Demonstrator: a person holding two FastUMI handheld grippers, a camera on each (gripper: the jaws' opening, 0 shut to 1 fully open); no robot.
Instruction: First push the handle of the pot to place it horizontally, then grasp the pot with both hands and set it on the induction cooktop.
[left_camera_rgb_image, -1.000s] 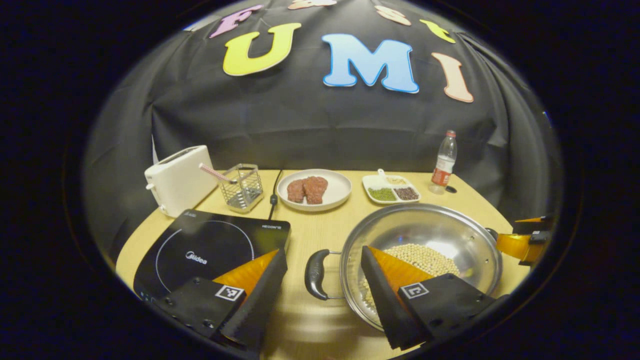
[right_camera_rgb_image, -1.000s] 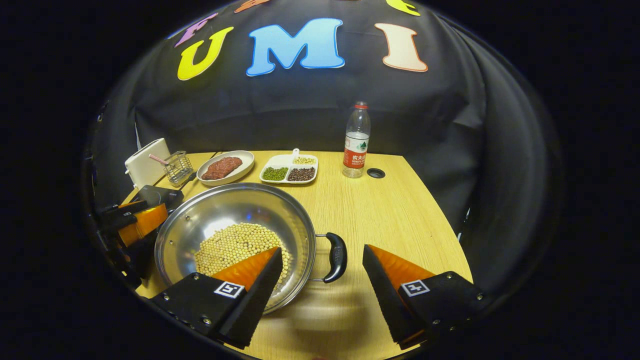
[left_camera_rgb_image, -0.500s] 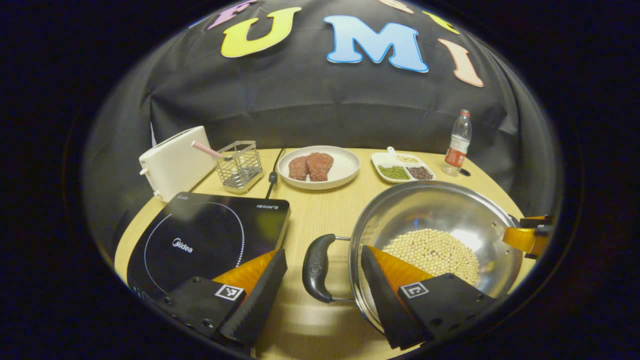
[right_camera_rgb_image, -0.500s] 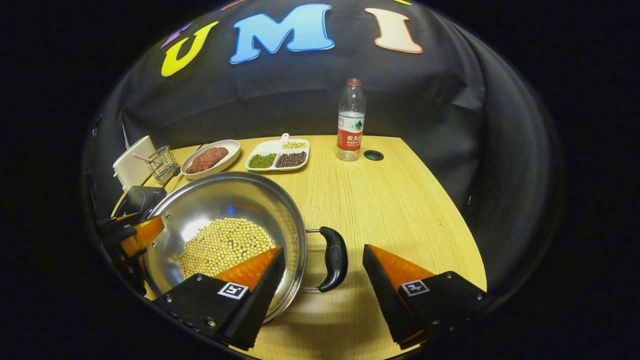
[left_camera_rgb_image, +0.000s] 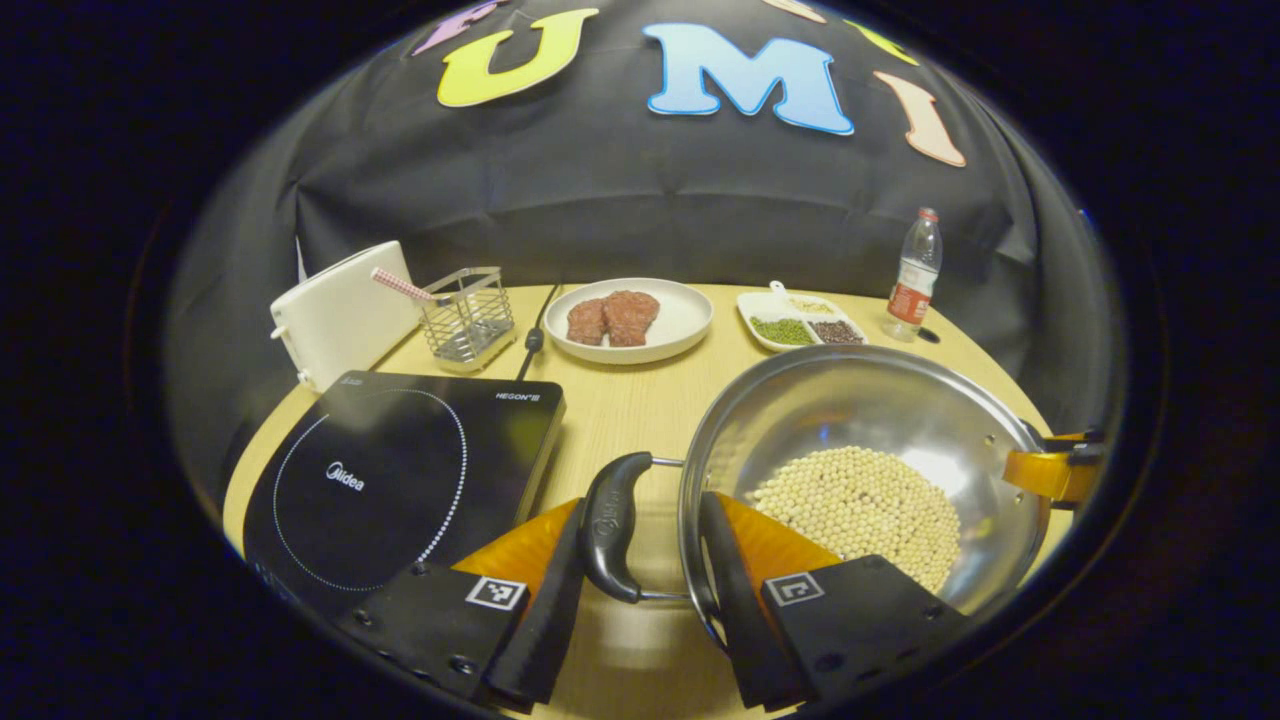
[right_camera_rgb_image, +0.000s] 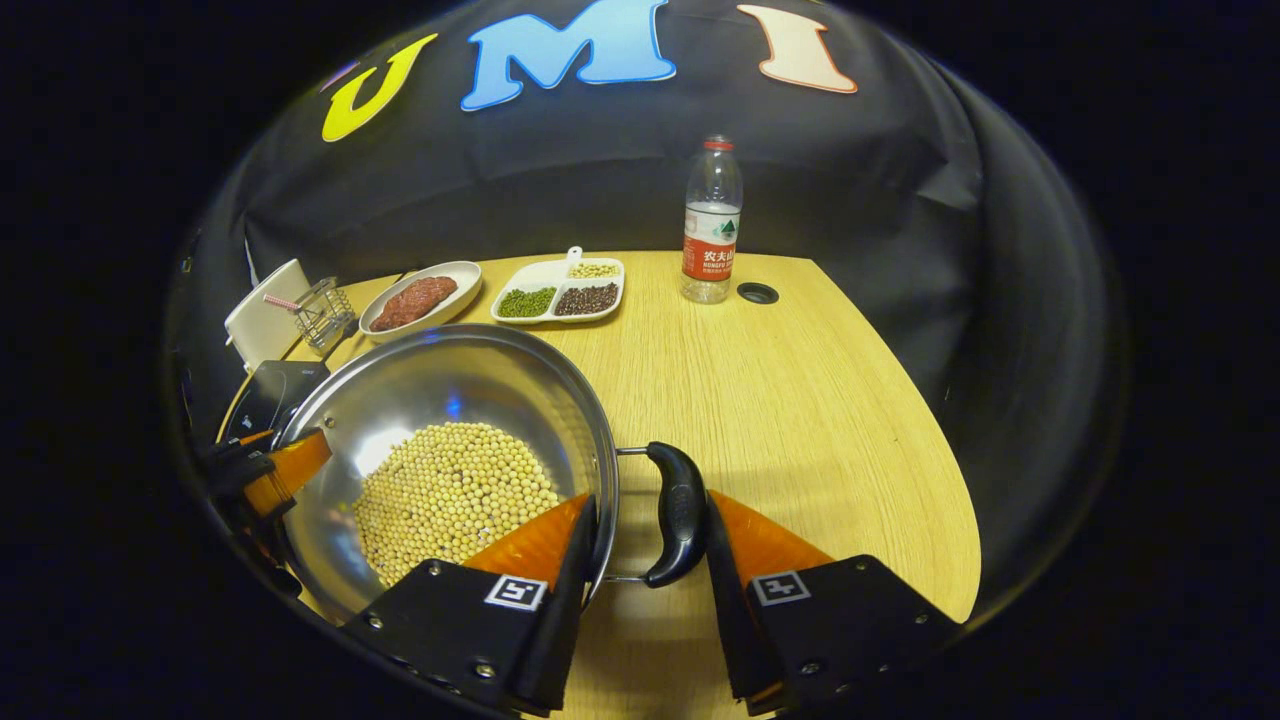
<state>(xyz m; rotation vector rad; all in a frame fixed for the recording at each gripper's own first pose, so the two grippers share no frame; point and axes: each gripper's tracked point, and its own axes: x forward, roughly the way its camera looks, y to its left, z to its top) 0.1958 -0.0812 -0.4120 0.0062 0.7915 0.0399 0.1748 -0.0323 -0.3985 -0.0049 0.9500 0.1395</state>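
A steel pot (left_camera_rgb_image: 870, 410) holding soybeans (left_camera_rgb_image: 860, 505) sits on the wooden table, right of the black induction cooktop (left_camera_rgb_image: 390, 470). Its two black handles point left and right. My left gripper (left_camera_rgb_image: 642, 505) has closed across the pot's left handle (left_camera_rgb_image: 610, 520), with one finger outside the handle and the other inside the pot wall. In the right gripper view, my right gripper (right_camera_rgb_image: 648, 500) clamps the right handle (right_camera_rgb_image: 682, 510) of the pot (right_camera_rgb_image: 440, 385) the same way. Each view also catches the other gripper at the pot's far side.
Along the back of the table stand a white toaster (left_camera_rgb_image: 335, 315), a wire basket (left_camera_rgb_image: 465, 315), a plate of meat (left_camera_rgb_image: 630, 320), a divided dish of beans (left_camera_rgb_image: 800, 320) and a water bottle (right_camera_rgb_image: 710, 225). The cooktop's cable (left_camera_rgb_image: 530, 340) runs back beside the basket.
Both grippers moved forward over the pot's handles and closed from wide open to clamped, one finger inside the pot and one outside each handle.
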